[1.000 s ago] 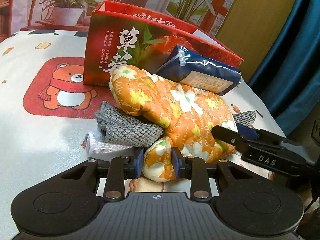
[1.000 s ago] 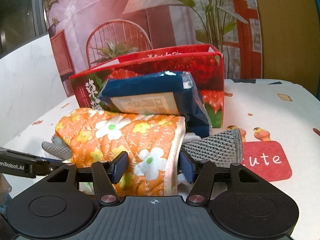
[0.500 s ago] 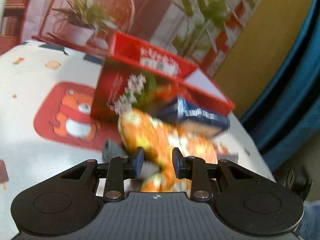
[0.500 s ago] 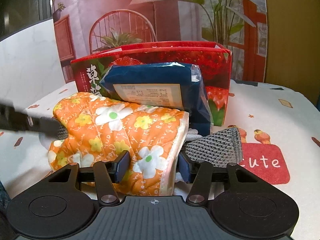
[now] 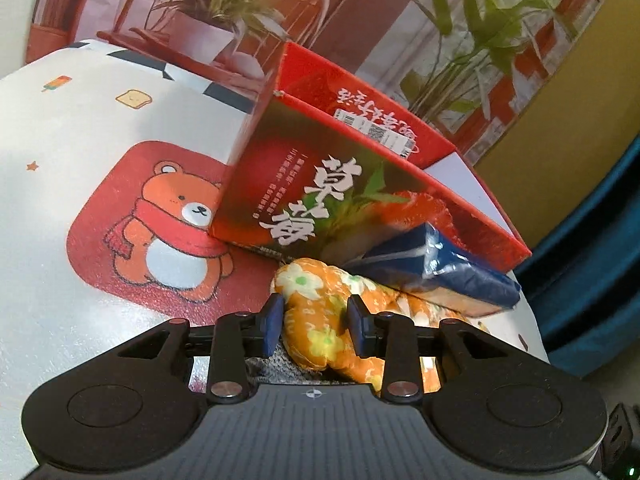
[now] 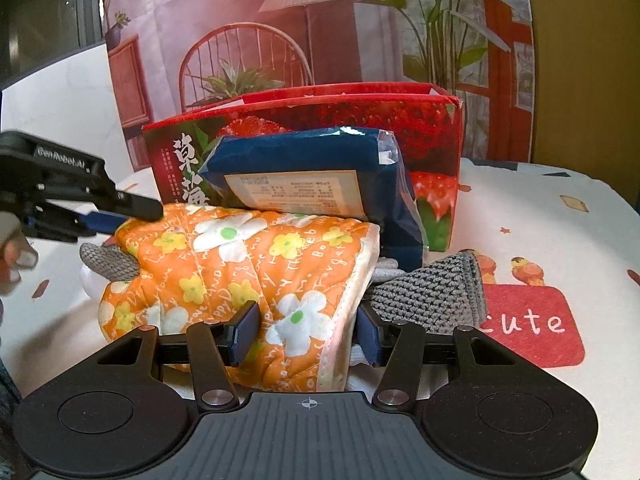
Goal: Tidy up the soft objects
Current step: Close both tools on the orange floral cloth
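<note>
An orange flowered oven mitt (image 5: 316, 320) (image 6: 248, 264) lies on the table in front of a red strawberry box (image 5: 320, 184) (image 6: 400, 120). A blue plastic-wrapped pack (image 5: 452, 276) (image 6: 304, 168) leans on the mitt and against the box. My left gripper (image 5: 315, 322) (image 6: 132, 218) is at the mitt's far end by the box, with its pads against both sides of that end. My right gripper (image 6: 306, 338) is shut on the mitt's white-edged cuff. A grey knitted cloth (image 6: 432, 296) (image 5: 276, 362) lies partly under the mitt.
The box is open at the top and stands at the back of a cartoon-print tablecloth (image 5: 80, 168). A white cloth (image 6: 89, 280) peeks out left of the mitt. A hand (image 6: 14, 260) holds the left gripper. A blue curtain (image 5: 592, 280) hangs beyond the table's right edge.
The left gripper left the mitt's near bulge, rose and moved forward to the mitt's far end by the box. The right jaws narrowed onto the cuff. The mitt stayed in place.
</note>
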A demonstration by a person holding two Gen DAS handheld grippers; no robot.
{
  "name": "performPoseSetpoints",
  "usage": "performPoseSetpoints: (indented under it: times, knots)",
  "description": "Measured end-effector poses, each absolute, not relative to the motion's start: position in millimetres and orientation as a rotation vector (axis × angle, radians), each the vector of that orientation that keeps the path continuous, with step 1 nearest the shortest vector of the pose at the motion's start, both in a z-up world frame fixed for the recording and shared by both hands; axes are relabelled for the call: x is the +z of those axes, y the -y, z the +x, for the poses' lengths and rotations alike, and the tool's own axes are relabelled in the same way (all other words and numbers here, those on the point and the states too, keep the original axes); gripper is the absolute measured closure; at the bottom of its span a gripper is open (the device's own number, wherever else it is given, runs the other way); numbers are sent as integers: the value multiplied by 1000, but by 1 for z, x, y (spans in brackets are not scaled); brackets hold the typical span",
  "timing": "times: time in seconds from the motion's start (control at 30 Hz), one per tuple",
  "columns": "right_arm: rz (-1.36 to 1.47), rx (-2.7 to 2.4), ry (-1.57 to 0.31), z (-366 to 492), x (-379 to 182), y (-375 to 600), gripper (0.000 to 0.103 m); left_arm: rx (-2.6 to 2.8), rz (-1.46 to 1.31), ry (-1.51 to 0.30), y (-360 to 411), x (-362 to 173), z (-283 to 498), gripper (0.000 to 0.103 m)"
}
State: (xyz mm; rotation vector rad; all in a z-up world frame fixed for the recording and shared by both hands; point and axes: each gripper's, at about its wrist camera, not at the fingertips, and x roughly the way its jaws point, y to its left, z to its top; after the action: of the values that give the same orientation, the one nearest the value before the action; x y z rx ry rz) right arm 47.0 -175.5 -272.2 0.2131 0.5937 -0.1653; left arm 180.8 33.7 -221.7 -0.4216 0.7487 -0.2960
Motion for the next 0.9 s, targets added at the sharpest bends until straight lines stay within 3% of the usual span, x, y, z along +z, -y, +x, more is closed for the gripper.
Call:
performPoseSetpoints:
  times: [0.27, 0.63, 0.7, 0.9]
  knots:
    - [247, -160, -582, 45, -272, 180, 54, -335, -348, -685, -25, -210, 157, 82]
    - [244, -160, -526, 35, -252, 176, 79, -341, -225, -604, -16, -198, 129, 89]
    - [234, -150, -512, 33, -246, 173, 91, -336, -222, -600, -17, -198, 128, 89]
    - [185, -127, -462, 27, -231, 163, 93, -321, -214, -552, -23, -190, 118, 90]
